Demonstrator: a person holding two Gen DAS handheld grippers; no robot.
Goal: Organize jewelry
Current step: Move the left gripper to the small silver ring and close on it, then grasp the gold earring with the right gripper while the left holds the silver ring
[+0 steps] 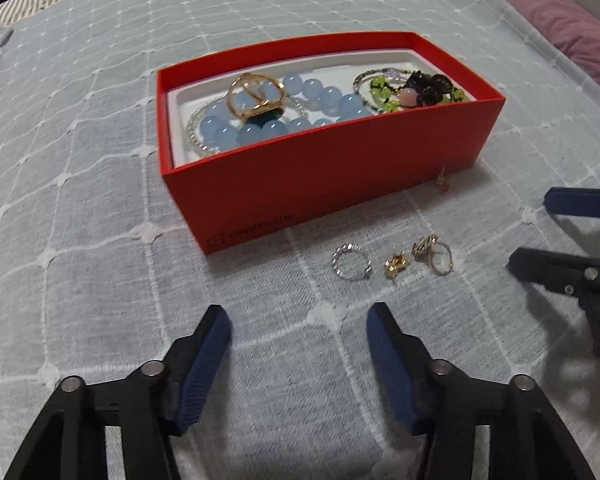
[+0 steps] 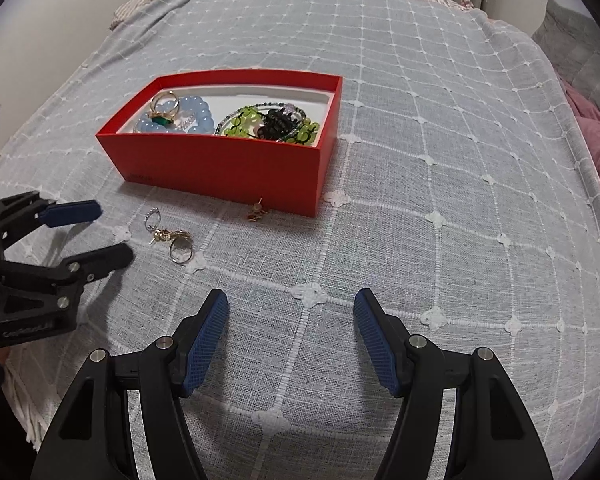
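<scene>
Both claws hang over a bed with a grey blanket [image 2: 420, 208] that has white squares on it. Left claw [image 1: 298, 322] has its 2 blue fingers spread apart, with nothing between them, only blanket. Right claw [image 2: 290, 312] is spread wide too, and it pinches nothing. A red box [image 1: 300, 184] sits on the blanket past the claws. Inside it lie big blue beads [image 1: 320, 96], a gold ring with a green stone [image 1: 256, 98] on top of the beads, and a tangle of green beads [image 1: 380, 94] with something dark [image 1: 430, 86] in the other end. Outside, near the front wall of the box, a silver ring [image 1: 350, 267] lies just beside 2 little gold pieces [image 1: 398, 264] and a thin ring [image 1: 442, 262]. 1 small gold earring [image 2: 257, 211] lies right by the box wall.
</scene>
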